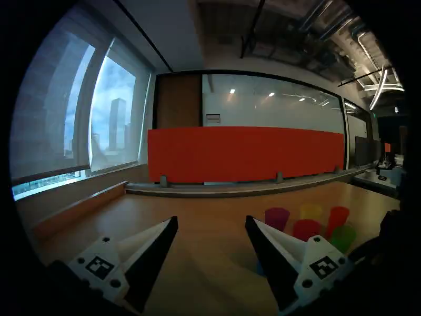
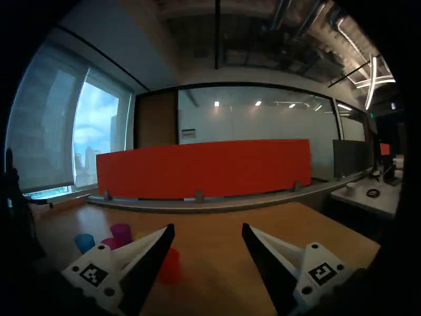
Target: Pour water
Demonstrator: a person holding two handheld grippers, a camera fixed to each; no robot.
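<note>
The left gripper (image 1: 210, 221) is over the wooden table (image 1: 210, 253), its fingers spread wide with nothing between them, and a cluster of coloured cups (image 1: 306, 229) stands on the table beyond its right-hand finger. The right gripper (image 2: 207, 227) is also spread and empty, and in its view the red cup (image 2: 169, 266) is partly hidden behind its left-hand finger. An orange partition (image 1: 242, 152) runs along the table's far edge, with a window (image 1: 113, 124) off to the left.

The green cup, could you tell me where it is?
In the left gripper view, lower right, the green cup stands on the table, right of the red cup.
</note>
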